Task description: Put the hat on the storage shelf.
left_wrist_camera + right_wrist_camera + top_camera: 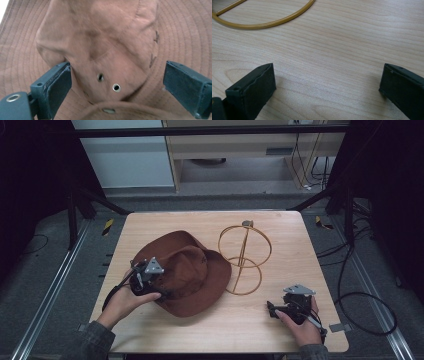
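Observation:
A brown wide-brimmed hat (187,272) lies on the wooden table (215,325), left of centre. My left gripper (150,282) hovers over its near-left brim, held by a hand. In the left gripper view the jaws stand wide open on either side of the hat's crown (105,50), with two metal eyelets (116,87) between them. A gold wire hat stand (244,257) rises just right of the hat. My right gripper (274,310) rests low near the table's front right, open over bare wood, and the stand's base ring (269,22) curves beyond it.
The table's front edge runs close to both hands. Black frame posts and cables (360,285) surround the table on the grey floor. A wooden cabinet (250,150) stands behind the table.

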Tool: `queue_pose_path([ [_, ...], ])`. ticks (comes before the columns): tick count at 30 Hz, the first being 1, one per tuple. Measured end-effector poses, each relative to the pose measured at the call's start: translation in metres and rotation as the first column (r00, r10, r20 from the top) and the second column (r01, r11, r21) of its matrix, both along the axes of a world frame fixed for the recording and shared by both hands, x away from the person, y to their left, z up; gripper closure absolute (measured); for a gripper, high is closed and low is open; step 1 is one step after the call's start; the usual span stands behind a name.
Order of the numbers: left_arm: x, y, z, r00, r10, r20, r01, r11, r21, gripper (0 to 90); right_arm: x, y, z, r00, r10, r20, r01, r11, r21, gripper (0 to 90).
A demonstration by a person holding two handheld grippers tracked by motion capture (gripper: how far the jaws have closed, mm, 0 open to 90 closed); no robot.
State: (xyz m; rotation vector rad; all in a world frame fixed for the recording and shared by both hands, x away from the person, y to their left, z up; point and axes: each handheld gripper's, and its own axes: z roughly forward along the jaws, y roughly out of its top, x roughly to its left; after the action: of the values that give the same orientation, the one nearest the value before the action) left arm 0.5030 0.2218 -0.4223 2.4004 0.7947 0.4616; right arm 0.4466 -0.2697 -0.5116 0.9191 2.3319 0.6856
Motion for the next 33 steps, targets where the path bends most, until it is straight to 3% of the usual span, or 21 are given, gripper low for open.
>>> queue_pose_path([
  [3, 0.006, -0.005, 0.008, 0.9999, 0.002, 0.010, -0.003, 0.9998, 0.022, 8.0, 0.000, 0.000, 0.000, 1.0000, 0.001, -0.001, -0.001, 1.000, 0.001, 0.5],
  [6, 0.010, -0.011, 0.017, 0.9999, -0.006, 0.010, 0.006, 0.9999, 0.016, 8.1, 0.000, 0.000, 0.000, 1.0000, 0.000, 0.000, 0.000, 1.000, 0.001, 0.5],
  [8, 0.013, -0.017, 0.023, 0.9990, -0.023, 0.039, 0.019, 0.9954, 0.093, 8.1, 0.000, 0.000, 0.000, 1.0000, 0.003, -0.001, -0.003, 1.000, 0.003, 0.5],
  [11, 0.016, -0.025, 0.028, 0.9986, -0.034, 0.040, 0.030, 0.9964, 0.080, 8.4, 0.000, 0.000, 0.000, 1.0000, 0.002, 0.000, -0.002, 1.000, 0.002, 0.5],
  [16, 0.026, -0.033, 0.030, 0.9984, -0.033, 0.045, 0.026, 0.9909, 0.132, 8.4, 0.000, 0.000, 0.000, 1.0000, 0.002, 0.000, -0.002, 1.000, 0.003, 0.5],
  [17, 0.029, -0.034, 0.030, 0.9986, -0.028, 0.045, 0.022, 0.9917, 0.127, 8.3, 0.000, 0.000, 0.000, 1.0000, 0.004, -0.001, -0.004, 1.000, 0.004, 0.5],
  [25, 0.054, -0.045, 0.025, 0.9998, -0.021, 0.002, 0.021, 0.9868, 0.161, 8.7, 0.000, 0.000, 0.000, 1.0000, 0.003, -0.001, -0.003, 1.000, 0.003, 0.5],
  [30, 0.067, -0.041, 0.018, 0.9993, -0.009, -0.037, 0.014, 0.9910, 0.133, 10.3, 0.000, 0.000, 0.000, 1.0000, 0.003, -0.001, -0.003, 1.000, 0.003, 0.5],
  [33, 0.073, -0.038, 0.016, 0.9989, 0.003, -0.048, 0.003, 0.9927, 0.120, 15.6, 0.000, 0.000, 0.000, 1.0000, 0.003, -0.001, -0.003, 1.000, 0.003, 0.5],
])
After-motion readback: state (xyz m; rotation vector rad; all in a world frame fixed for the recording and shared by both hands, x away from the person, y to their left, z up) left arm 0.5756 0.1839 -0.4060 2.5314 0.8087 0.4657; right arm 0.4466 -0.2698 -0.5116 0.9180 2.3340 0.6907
